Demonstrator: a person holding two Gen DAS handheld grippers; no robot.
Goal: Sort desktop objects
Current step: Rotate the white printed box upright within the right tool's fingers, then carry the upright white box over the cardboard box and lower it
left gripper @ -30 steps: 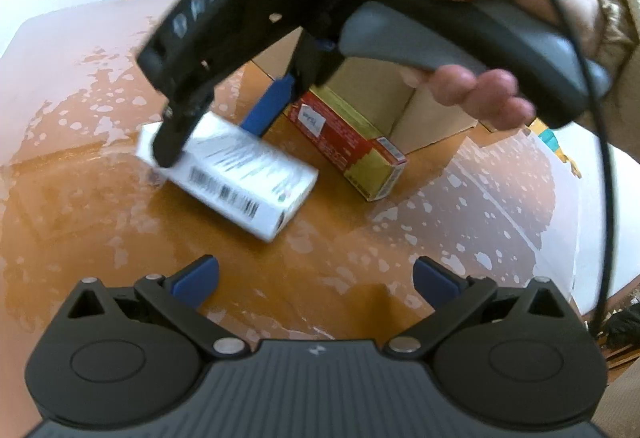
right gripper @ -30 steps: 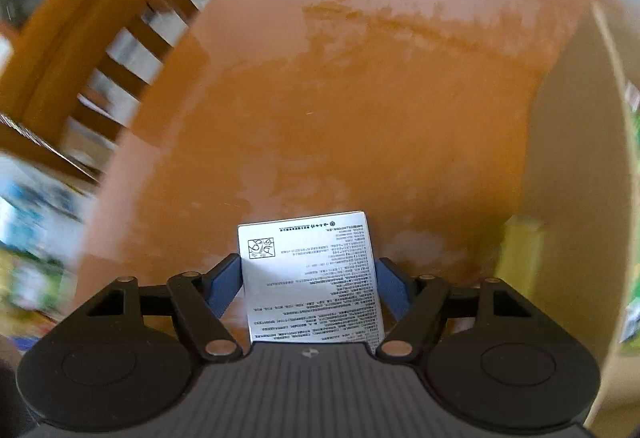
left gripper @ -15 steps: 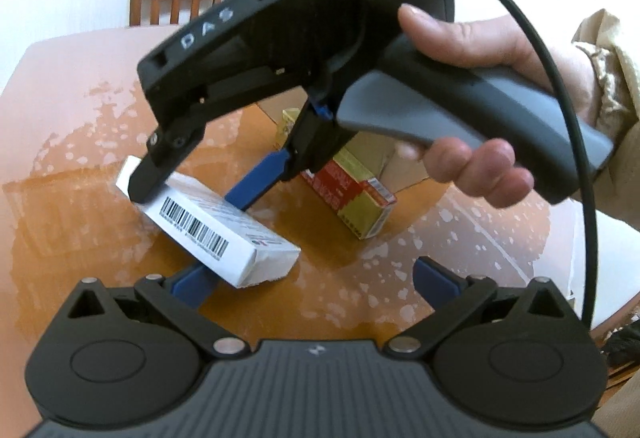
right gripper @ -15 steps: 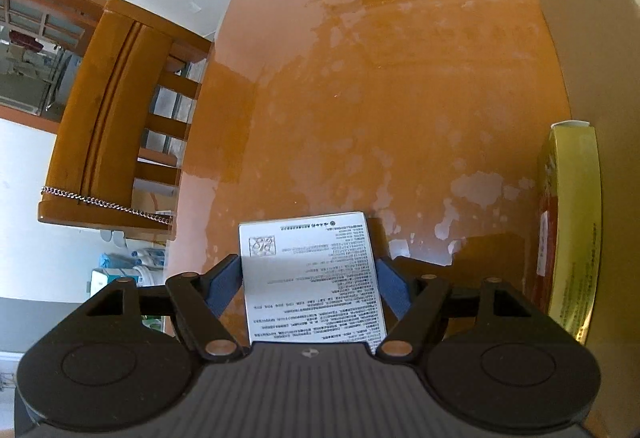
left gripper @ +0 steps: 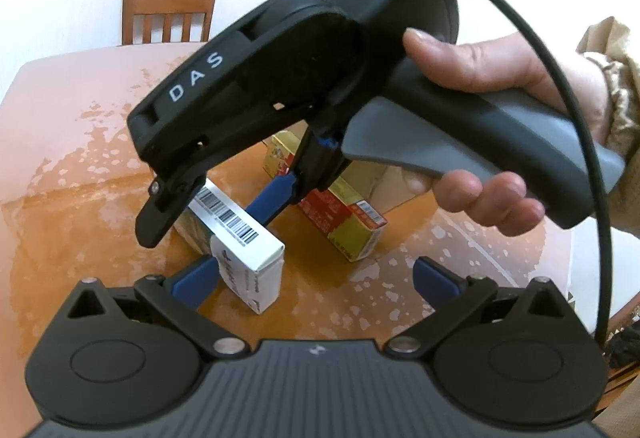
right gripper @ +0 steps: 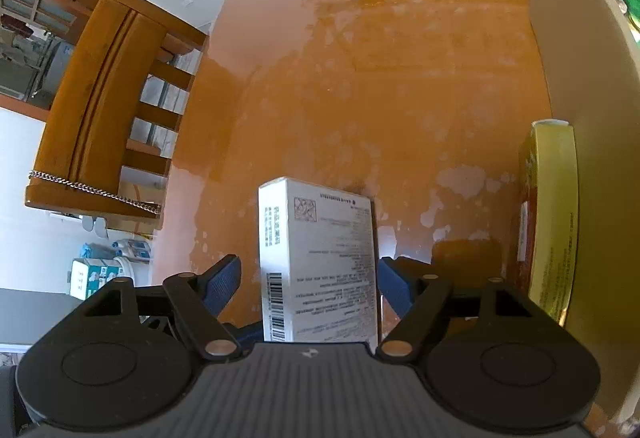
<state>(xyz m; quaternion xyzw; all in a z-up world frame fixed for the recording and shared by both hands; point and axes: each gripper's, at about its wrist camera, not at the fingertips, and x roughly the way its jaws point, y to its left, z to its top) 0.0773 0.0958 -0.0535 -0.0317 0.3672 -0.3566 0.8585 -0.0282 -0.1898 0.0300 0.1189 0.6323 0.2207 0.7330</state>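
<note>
Looking down at a glossy orange-brown wooden table [left gripper: 80, 157], top worn with pale blotches, strong window glare across it. My right gripper [right gripper: 308, 278] has both blue fingers [right gripper: 224, 278] spread with a visible gap each side of the white carton [right gripper: 320, 262]; the carton sits between them, no contact I can confirm, barcode edge facing my left finger. From the left wrist view the same white carton [left gripper: 244, 258] is tilted, one end near the tabletop; I can't tell if it's resting there. My left gripper [left gripper: 316, 282] is open and empty, its left finger [left gripper: 196, 282] just beside the carton's end.

Right of my right fingers: a yellow-red box [right gripper: 548, 222] on edge against the beige wall of a cardboard box [right gripper: 580, 117]. Left view shows a red-and-yellow box [left gripper: 344, 217] lying beyond the carton in front of that cardboard box [left gripper: 372, 177], and another yellow box [left gripper: 282, 153] behind it.

Room: white walls, wooden slat-back chair [left gripper: 168, 9] at the far table edge; second chair [right gripper: 104, 109] left of my right fingers, metal chain [right gripper: 92, 189] draped over its top rail. My hand [left gripper: 500, 109] wraps the right gripper's handle, black cable [left gripper: 560, 85] trailing.
</note>
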